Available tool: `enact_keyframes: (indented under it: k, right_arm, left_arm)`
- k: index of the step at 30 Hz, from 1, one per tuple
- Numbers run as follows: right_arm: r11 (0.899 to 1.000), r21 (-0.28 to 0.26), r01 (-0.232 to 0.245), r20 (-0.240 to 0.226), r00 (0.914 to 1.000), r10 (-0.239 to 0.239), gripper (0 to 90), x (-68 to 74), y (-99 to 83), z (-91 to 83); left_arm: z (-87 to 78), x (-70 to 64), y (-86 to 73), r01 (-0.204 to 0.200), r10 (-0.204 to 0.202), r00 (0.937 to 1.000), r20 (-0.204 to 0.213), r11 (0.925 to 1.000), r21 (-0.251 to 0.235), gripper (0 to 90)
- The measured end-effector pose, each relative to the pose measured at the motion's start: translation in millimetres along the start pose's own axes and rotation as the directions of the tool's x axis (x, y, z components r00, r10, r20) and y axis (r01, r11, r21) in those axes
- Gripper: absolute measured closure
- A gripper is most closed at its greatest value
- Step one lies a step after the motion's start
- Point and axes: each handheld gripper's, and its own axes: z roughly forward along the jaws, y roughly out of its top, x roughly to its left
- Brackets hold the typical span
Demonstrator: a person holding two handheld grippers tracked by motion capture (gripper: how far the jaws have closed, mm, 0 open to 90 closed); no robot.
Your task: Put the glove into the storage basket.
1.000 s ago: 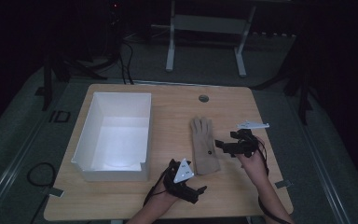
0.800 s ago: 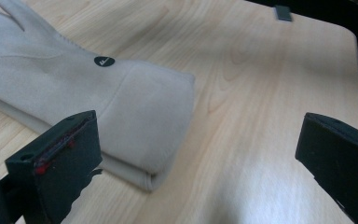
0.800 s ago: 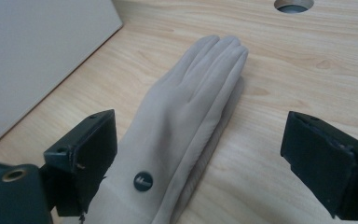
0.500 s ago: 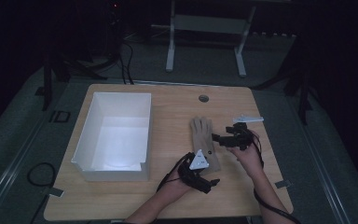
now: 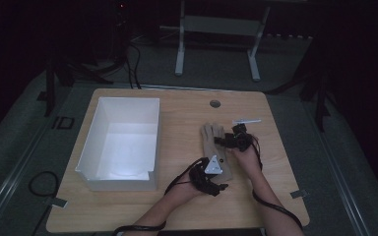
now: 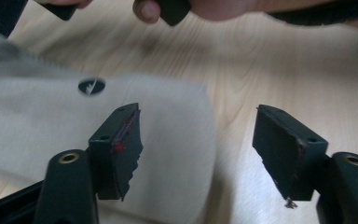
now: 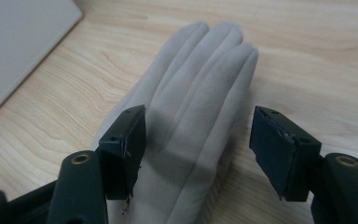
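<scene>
A beige glove point(image 5: 211, 135) lies flat on the wooden table point(image 5: 182, 113), fingers pointing to the far side. My right gripper point(image 5: 222, 141) reaches in from the glove's right side. In the right gripper view it point(image 7: 197, 135) is open, low over the glove's palm point(image 7: 191, 107), with one jaw on either side of it. My left gripper point(image 5: 215, 178) sits at the glove's near end. Its jaws point(image 6: 196, 135) are open astride the cuff's corner point(image 6: 177, 121), near a small dark tag point(image 6: 92, 86). Nothing is gripped.
A white open box point(image 5: 123, 142) stands on the left half of the table, and its wall point(image 7: 18, 42) appears in the right gripper view. A round cable hole point(image 5: 215, 103) is near the far edge. Cables trail off the near edge. Table legs point(image 5: 179, 49) stand beyond.
My left gripper has moved forward and to the right, up to the glove's cuff. My right gripper has shifted slightly left and farther over the glove. The glove has not moved.
</scene>
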Motion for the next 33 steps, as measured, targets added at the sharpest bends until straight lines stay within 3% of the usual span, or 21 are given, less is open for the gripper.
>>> enact_keyframes:
  k: [7, 9, 11, 14, 21, 28, 31, 33]
  right_arm:
    - [0.998, 0.065, -0.002, -0.010, 0.9999, 0.003, 36.4, -0.7, -2.1, 15.0]
    - [0.998, 0.068, -0.015, -0.042, 0.9990, 0.018, 42.5, -4.0, -3.9, 16.6]
    - [0.998, 0.065, -0.004, -0.067, 0.9977, 0.008, 54.5, -4.5, -5.1, 16.4]
    - [0.998, 0.062, 0.022, -0.058, 0.9981, -0.019, 63.6, -0.7, -5.7, 14.7]
    - [0.997, 0.058, 0.051, -0.024, 0.9985, -0.050, 65.1, 5.2, -5.9, 14.2]
    - [0.997, 0.053, 0.062, -0.011, 0.9980, -0.062, 65.4, 7.1, -6.4, 13.9]
    - [0.996, 0.050, 0.068, -0.005, 0.9977, -0.068, 65.7, 8.3, -6.8, 13.9]
    - [0.997, 0.045, 0.064, -0.006, 0.9979, -0.064, 66.2, 8.3, -7.1, 14.0]
  left_arm:
    - [0.0, 4.6, -9.0, 0.019, -0.019, 0.9998, -0.002, 0.9990, 0.040, 36.7]
    - [-1.5, 5.3, -10.7, 0.010, -0.010, 0.9999, -0.008, 0.9988, 0.048, 36.7]
    - [-2.0, 5.4, -11.4, 0.002, -0.002, 0.9999, -0.012, 0.9984, 0.057, 36.8]
    - [-2.8, 4.7, -11.7, -0.029, 0.030, 0.9994, -0.019, 0.9970, 0.071, 38.6]
    - [-1.4, 4.1, -13.5, -0.068, 0.072, 0.9965, -0.042, 0.9942, 0.083, 43.8]
    - [-0.1, 4.1, -13.6, -0.094, 0.102, 0.9914, -0.082, 0.9906, 0.099, 55.5]
    - [0.0, 6.4, -13.5, -0.089, 0.099, 0.9905, -0.096, 0.9910, 0.100, 63.1]
    - [-0.6, 10.1, -13.1, -0.052, 0.062, 0.9928, -0.103, 0.9940, 0.096, 70.5]
